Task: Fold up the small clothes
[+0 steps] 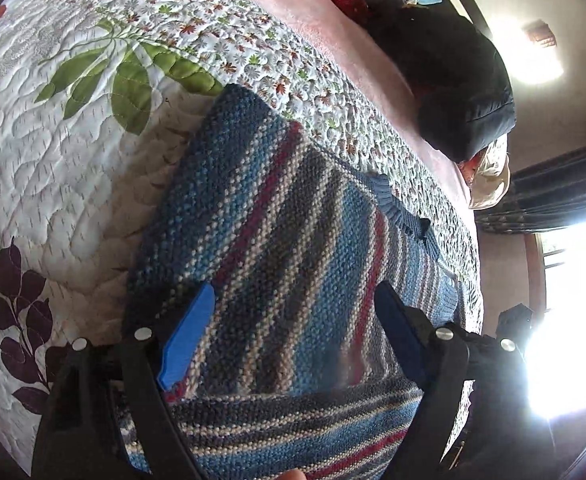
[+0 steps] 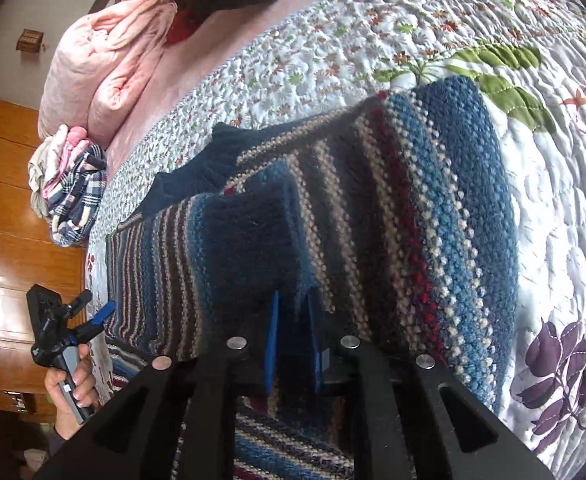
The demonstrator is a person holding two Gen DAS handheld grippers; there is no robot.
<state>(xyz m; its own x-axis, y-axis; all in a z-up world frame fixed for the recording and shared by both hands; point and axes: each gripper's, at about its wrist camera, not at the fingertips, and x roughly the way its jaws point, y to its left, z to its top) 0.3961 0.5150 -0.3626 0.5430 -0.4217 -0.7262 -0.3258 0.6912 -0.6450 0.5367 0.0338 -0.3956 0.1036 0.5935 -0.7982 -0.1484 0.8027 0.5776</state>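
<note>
A striped knit sweater [image 1: 293, 216] in blue, cream and dark red lies on the quilted bedspread [image 1: 53, 184]. My left gripper [image 1: 293, 320] hovers just over its lower part, open, with blue fingers [image 1: 189, 336] wide apart and nothing between them. In the right wrist view the sweater [image 2: 433, 208] is partly folded, one layer raised over the body. My right gripper [image 2: 293, 320] is shut on a fold of dark blue knit that drops between its close-set blue fingers [image 2: 271, 344]. The left gripper [image 2: 93, 308] also shows at the sweater's far side, held by a hand [image 2: 69, 392].
A pink comforter [image 2: 105, 64] and a pile of plaid clothes [image 2: 73, 196] sit at the bed's head end. A dark padded garment [image 1: 465, 92] lies on the pink sheet. Wooden furniture [image 2: 5, 200] stands beside the bed. A bright window [image 1: 573, 320] glares at the right.
</note>
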